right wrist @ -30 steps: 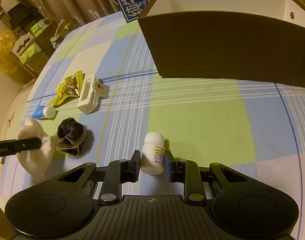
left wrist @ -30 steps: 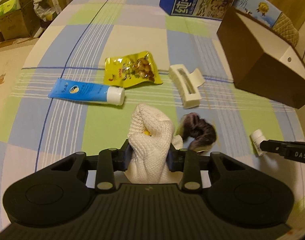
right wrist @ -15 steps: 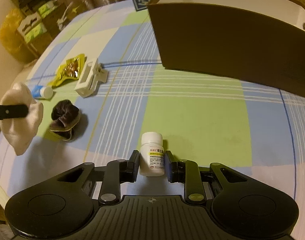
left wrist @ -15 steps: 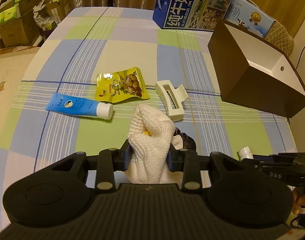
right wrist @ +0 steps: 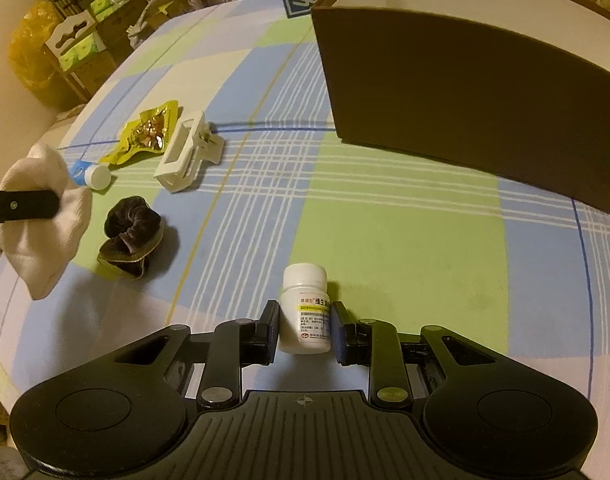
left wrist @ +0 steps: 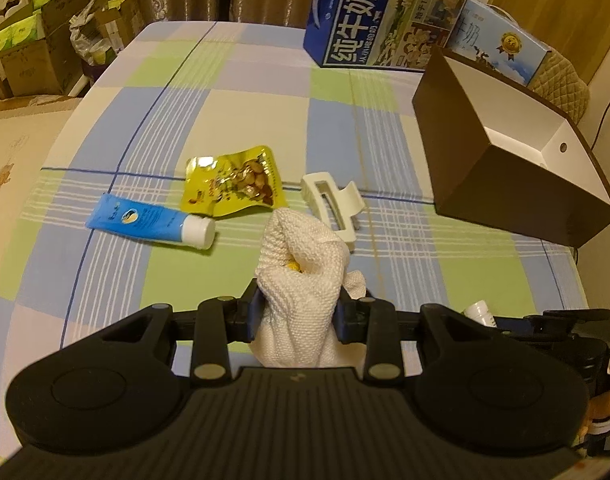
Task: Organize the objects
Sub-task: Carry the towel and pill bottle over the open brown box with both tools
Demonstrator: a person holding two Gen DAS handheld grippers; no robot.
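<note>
While the left gripper (left wrist: 299,314) pinches a white knit glove (left wrist: 301,280) between its jaws, the right gripper (right wrist: 304,330) jaws clamp a white pill bottle (right wrist: 305,308) above the checked table (right wrist: 385,220).

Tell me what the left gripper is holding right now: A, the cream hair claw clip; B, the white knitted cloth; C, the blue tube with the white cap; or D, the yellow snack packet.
B: the left gripper has its two fingers closed on the white knitted cloth, while the blue tube, yellow snack packet and hair claw clip lie loose on the checked cloth beyond it.
</note>
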